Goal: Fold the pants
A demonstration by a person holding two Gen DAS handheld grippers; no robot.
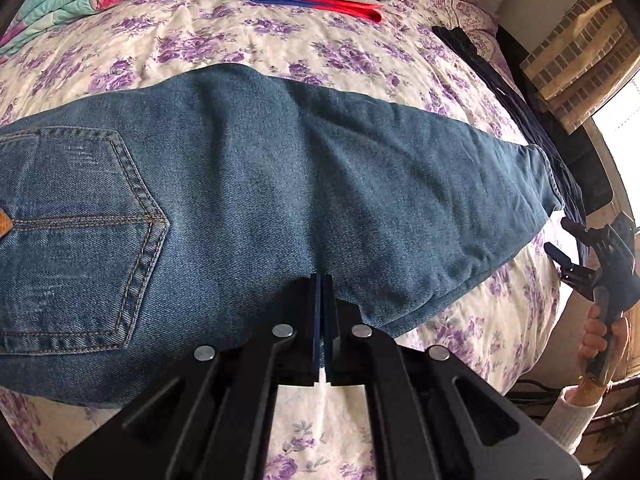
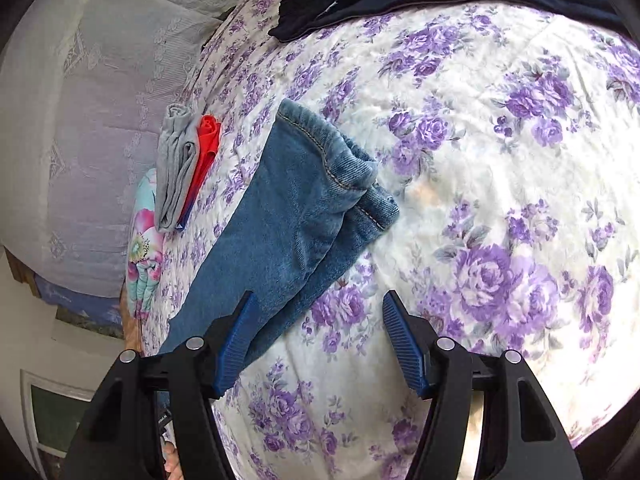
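The left gripper [image 1: 322,280] is nearest, its jaws pressed together with nothing in them, its tips over the near edge of the jeans [image 1: 256,184]. The jeans lie flat on the flowery bed [image 1: 224,40], already folded leg over leg, so folding them shorter is probably still left. By the jeans' leg ends [image 2: 344,168], the right gripper [image 2: 320,312] is spread wide and empty.

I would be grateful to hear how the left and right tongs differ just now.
The left tongs are shut, tips at the near edge of the jeans; the right tongs stand open with nothing between them, beside the jeans' hems. Both have blue pads on black arms, over the floral bedspread.
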